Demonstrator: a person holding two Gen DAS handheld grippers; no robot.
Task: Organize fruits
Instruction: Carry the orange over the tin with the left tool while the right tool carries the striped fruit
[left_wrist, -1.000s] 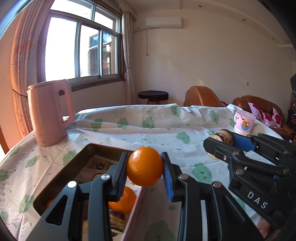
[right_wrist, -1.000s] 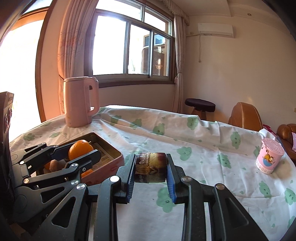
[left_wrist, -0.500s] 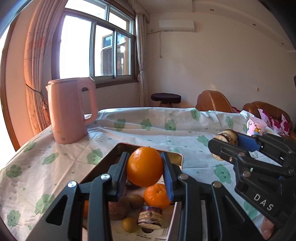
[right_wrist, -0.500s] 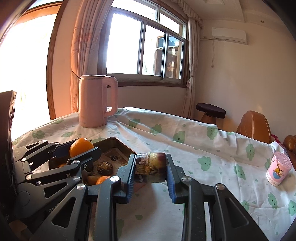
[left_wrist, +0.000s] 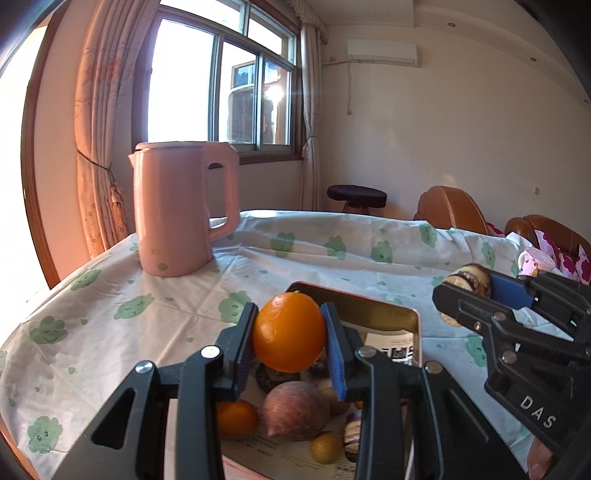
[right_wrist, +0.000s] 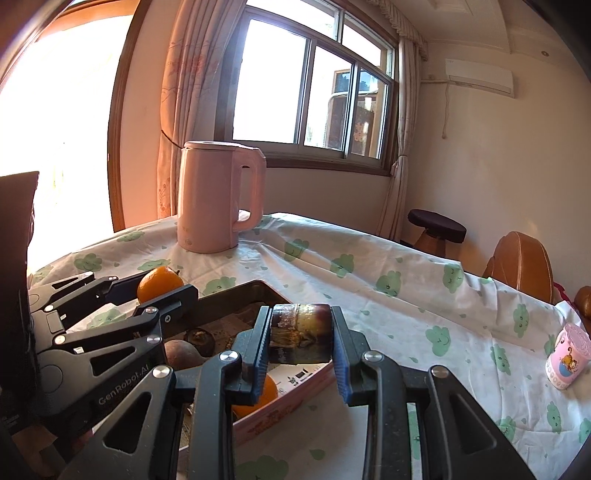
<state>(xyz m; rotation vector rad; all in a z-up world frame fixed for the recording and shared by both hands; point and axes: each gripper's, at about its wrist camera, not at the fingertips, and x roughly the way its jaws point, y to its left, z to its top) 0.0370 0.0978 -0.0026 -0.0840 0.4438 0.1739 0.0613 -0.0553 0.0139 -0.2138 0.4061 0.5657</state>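
Now we have both loads over the box (left_wrist: 415, 325), left gripper (left_wrist: 289, 338) pinching the orange (left_wrist: 288, 332), right gripper (right_wrist: 300, 332) pinching the cane piece (right_wrist: 300, 330), ready to lower.

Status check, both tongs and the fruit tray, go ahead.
Left tongs shut on orange, above tray. Right tongs shut on sugarcane piece. Nothing blocking.

Since a second ago both views have slid across the desk (left_wrist: 110, 325) toward the pink kettle (left_wrist: 177, 210), which now looms larger. The left gripper (left_wrist: 290, 341) carried its orange (left_wrist: 289, 336) from the tray's (left_wrist: 373, 308) near corner to above the fruit inside. The right gripper (right_wrist: 300, 334) brought its dark cut piece (right_wrist: 300, 332), perhaps sugarcane, from over the cloth to over the tray's rim.
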